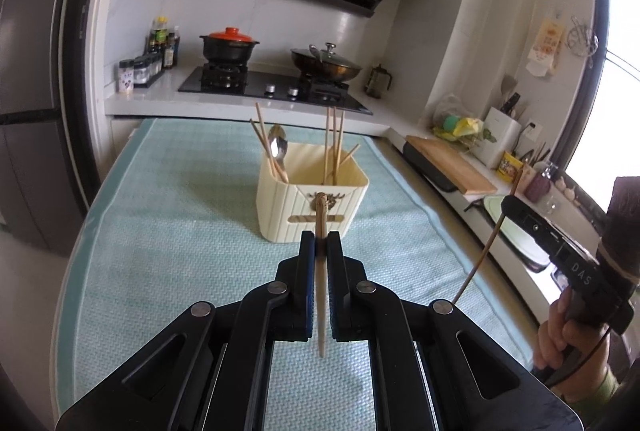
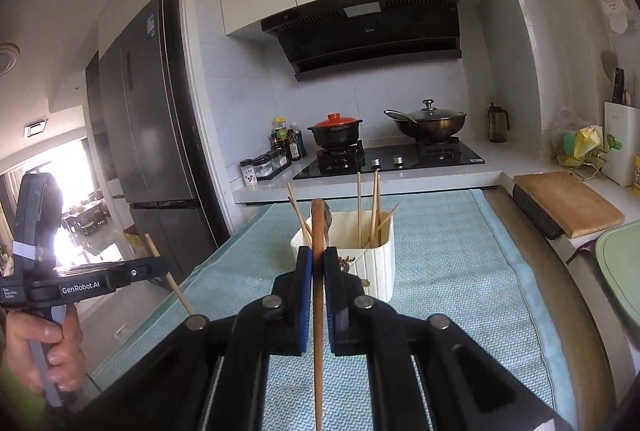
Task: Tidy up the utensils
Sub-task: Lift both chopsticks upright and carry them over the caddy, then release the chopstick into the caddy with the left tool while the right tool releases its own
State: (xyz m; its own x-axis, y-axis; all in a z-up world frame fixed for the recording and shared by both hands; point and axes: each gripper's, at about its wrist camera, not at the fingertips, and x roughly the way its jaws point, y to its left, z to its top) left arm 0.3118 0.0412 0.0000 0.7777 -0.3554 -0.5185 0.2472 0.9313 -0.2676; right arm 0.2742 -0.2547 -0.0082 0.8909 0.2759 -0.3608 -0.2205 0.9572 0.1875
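A cream utensil holder (image 1: 316,199) stands on a light blue mat (image 1: 180,223); it also shows in the right wrist view (image 2: 376,255). It holds several chopsticks (image 1: 334,139) and a metal spoon (image 1: 278,145). My left gripper (image 1: 321,237) is shut on a pale chopstick (image 1: 321,311), held above the mat just in front of the holder. My right gripper (image 2: 318,255) is shut on a darker brown chopstick (image 2: 318,311), also raised in front of the holder. The right gripper with its chopstick (image 1: 486,251) shows at the right of the left wrist view.
Behind the mat is a counter with a gas hob (image 1: 272,87), a black pot with a red lid (image 1: 230,45) and a wok (image 1: 326,65). A wooden cutting board (image 2: 568,201) lies on the right counter. A fridge (image 2: 152,127) stands at the left.
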